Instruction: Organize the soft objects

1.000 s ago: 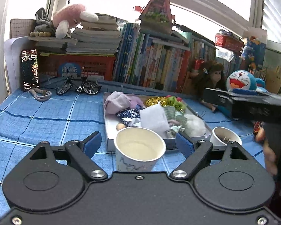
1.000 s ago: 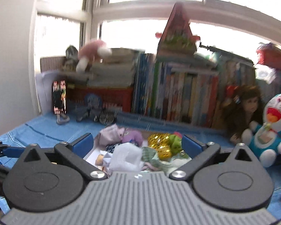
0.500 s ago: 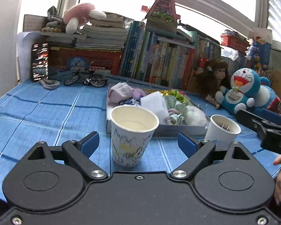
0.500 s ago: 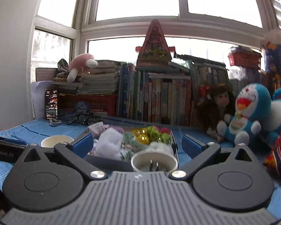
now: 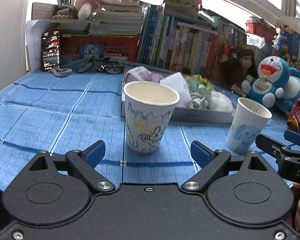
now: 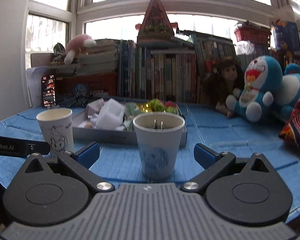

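Left wrist view: the left gripper (image 5: 148, 153) hangs low over a blue checked cloth (image 5: 50, 120), its blue-padded jaws spread wide with nothing between them. Just beyond the fingertips stands a doodled paper cup (image 5: 149, 118), upright. Directly behind that cup lies a shallow grey tray (image 5: 201, 115) heaped with soft objects (image 5: 189, 92): pink, white and green cloth pieces. To the cup's right stands a second paper cup (image 5: 247, 124) bearing a blue drawing; the right gripper (image 5: 285, 148) shows beside it at the frame's edge.

Right wrist view: the right gripper (image 6: 147, 155) is likewise spread wide and empty, its pads flanking but not touching the blue-drawn cup (image 6: 158, 144), two metal prongs visible inside. Behind this cup sits the tray (image 6: 102, 134) of soft objects (image 6: 112, 114); the doodled cup (image 6: 56, 130) stands to its left.
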{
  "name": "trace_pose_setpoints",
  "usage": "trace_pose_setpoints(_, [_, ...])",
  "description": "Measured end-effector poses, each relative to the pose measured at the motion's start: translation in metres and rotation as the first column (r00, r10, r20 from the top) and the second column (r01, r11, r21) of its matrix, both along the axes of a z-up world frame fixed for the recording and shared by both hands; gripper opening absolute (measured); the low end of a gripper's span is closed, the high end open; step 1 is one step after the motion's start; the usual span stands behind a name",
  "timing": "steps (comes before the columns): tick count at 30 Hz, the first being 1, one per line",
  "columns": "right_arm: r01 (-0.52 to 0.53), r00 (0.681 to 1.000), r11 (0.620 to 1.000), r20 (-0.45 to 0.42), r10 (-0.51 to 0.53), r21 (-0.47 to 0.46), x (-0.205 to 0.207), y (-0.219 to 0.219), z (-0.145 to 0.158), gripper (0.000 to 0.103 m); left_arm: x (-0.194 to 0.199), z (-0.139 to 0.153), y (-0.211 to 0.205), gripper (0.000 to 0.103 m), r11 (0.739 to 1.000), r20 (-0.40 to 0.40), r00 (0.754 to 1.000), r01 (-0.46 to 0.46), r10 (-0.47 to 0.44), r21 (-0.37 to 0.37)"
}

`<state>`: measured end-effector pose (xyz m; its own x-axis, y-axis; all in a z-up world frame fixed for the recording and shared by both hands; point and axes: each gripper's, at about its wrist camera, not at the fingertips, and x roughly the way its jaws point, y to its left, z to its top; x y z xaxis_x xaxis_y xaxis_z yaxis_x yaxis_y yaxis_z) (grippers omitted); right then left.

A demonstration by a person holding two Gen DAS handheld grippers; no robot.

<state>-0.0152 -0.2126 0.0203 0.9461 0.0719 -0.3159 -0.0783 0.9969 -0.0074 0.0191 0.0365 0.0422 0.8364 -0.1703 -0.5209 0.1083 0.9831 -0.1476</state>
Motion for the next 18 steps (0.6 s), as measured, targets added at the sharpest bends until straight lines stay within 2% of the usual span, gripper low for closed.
trace_pose_setpoints(18, [0.065, 0.988, 0.998, -0.140, -0.063, 0.010, 0.013, -0.006, -0.030, 0.103, 0.010, -0.029, -0.011, 0.092, 0.998, -0.088, 0.995, -0.047, 0.052, 0.052])
